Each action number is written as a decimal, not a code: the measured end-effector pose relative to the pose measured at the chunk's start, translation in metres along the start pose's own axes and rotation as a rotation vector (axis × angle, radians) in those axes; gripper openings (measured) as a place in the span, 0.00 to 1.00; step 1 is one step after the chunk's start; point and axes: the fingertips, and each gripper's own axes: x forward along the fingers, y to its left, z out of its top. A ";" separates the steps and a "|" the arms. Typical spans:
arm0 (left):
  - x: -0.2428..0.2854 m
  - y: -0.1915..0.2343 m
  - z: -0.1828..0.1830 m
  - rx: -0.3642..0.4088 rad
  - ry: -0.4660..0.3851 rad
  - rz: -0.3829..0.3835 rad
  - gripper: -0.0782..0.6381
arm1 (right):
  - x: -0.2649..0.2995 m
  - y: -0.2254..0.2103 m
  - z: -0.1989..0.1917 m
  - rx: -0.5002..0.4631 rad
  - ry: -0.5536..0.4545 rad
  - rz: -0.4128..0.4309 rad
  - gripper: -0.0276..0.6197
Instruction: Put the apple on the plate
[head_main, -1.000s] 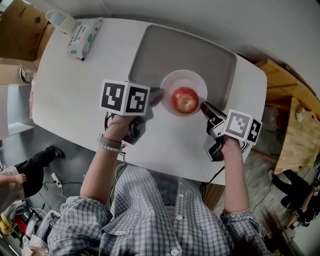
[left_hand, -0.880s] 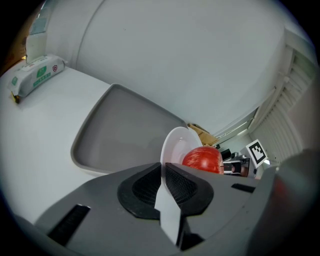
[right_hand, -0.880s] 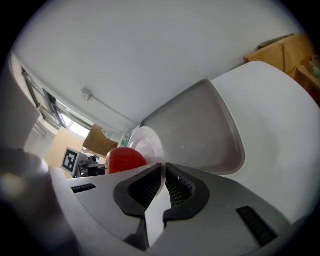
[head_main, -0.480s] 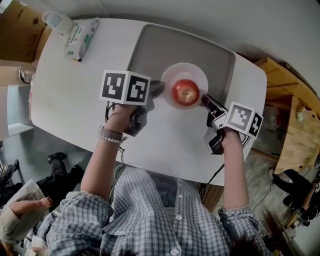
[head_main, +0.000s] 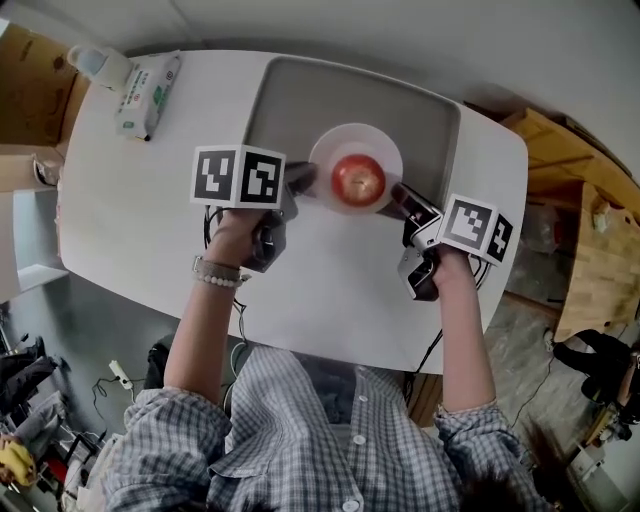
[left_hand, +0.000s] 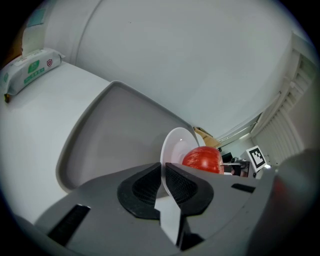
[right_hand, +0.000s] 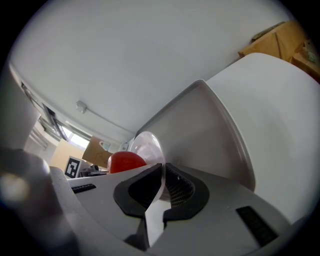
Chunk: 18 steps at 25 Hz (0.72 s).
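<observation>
A red apple (head_main: 358, 179) sits on a small white plate (head_main: 343, 141), which is held over the near edge of a grey tray (head_main: 290, 100). My left gripper (head_main: 305, 178) is shut on the plate's left rim and my right gripper (head_main: 397, 195) on its right rim. The left gripper view shows the left gripper (left_hand: 163, 175) pinching the thin rim of the plate (left_hand: 172, 145), with the apple (left_hand: 202, 159) behind it. From the other side, the right gripper (right_hand: 162, 177) clamps the plate (right_hand: 150, 145) beside the apple (right_hand: 125, 161).
The tray lies at the back of a white table (head_main: 150, 200). A pack of wipes (head_main: 140, 85) and a small bottle (head_main: 88, 62) lie at the table's far left corner. Wooden furniture (head_main: 590, 230) stands to the right of the table.
Both grippers have carried the plate with the apple a little farther away from me, more over the tray. Their hold on the rim is unchanged.
</observation>
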 end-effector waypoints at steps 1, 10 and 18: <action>0.002 0.000 0.001 0.002 0.002 0.002 0.16 | 0.001 -0.001 0.002 0.002 -0.003 0.000 0.10; 0.016 0.010 0.012 -0.030 -0.006 0.010 0.16 | 0.015 -0.012 0.011 0.040 -0.017 0.000 0.10; 0.024 0.020 0.017 -0.040 -0.005 0.021 0.16 | 0.021 -0.010 0.021 0.039 -0.036 0.005 0.10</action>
